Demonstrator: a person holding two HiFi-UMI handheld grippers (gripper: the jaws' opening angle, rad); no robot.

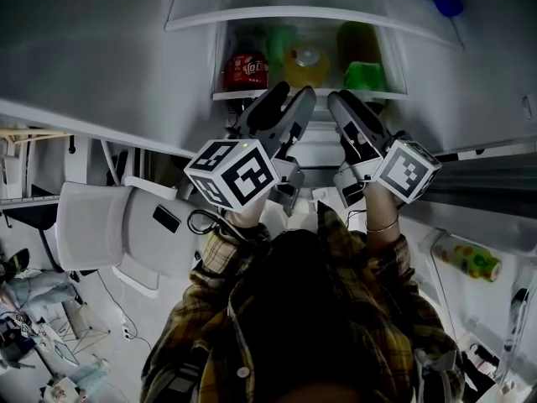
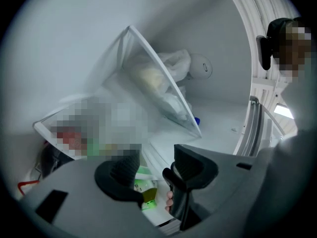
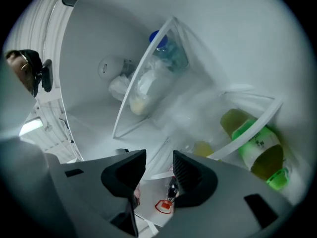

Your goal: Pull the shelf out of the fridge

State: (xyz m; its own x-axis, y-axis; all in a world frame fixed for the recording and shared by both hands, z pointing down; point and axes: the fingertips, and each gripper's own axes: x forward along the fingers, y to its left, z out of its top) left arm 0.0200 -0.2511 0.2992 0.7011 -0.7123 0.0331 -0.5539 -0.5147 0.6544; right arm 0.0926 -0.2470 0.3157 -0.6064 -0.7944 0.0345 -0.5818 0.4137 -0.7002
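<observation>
White-rimmed shelf point(image 1: 231, 95) noted; hovering just before it with left claw point(image 2: 153, 165) and right claw point(image 3: 158, 165), holding both agape, empty, facing green bottles point(image 1: 365, 75) on it.

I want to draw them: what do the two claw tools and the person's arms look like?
The left gripper and right gripper are grey with dark ridged pads, each bearing a white cube of black square markers. A black cable loops by the left one. Yellow-and-dark plaid sleeves; a thin bracelet on the right wrist.
</observation>
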